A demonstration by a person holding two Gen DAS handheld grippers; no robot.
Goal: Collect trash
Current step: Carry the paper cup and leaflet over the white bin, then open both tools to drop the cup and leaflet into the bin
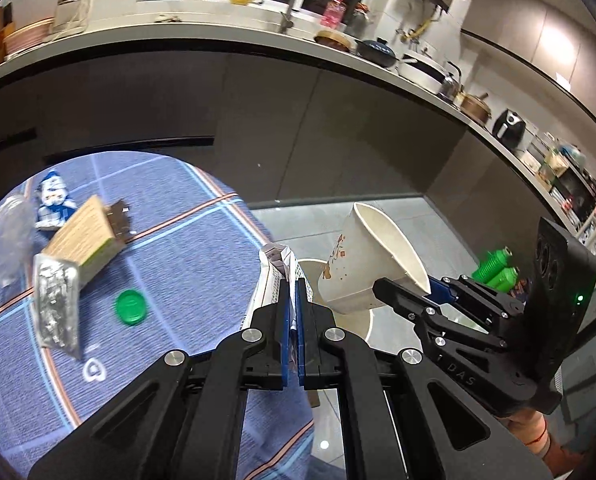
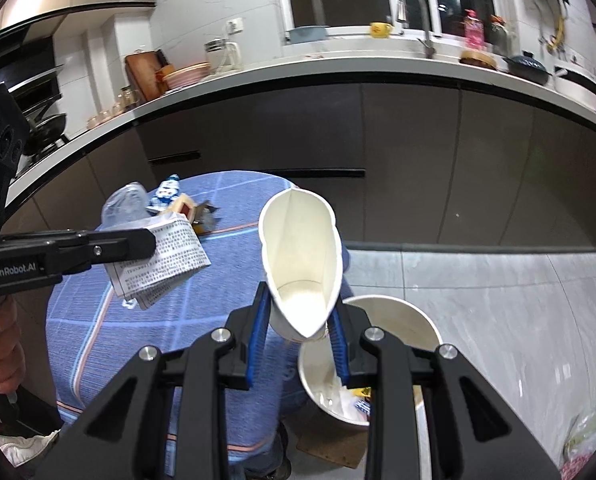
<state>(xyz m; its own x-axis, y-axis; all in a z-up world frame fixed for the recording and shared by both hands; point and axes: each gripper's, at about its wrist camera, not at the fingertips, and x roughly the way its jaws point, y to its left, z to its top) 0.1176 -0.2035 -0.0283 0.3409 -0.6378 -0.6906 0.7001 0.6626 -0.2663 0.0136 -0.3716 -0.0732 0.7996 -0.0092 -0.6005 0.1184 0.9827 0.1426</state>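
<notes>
The cup is matt white paper, creased. The leaflet is thin printed paper. The tablecloth is woven blue cloth. The lid is glossy green plastic, the pouch shiny foil, the floor polished grey tile.

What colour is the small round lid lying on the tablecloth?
Green. The lid shows best in the left wrist view, on the blue checked tablecloth.

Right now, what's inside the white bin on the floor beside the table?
The bin holds some crumpled white and coloured wrappers at the bottom. The right gripper and its squashed paper cup cover much of the opening, so the rest is hidden.
</notes>
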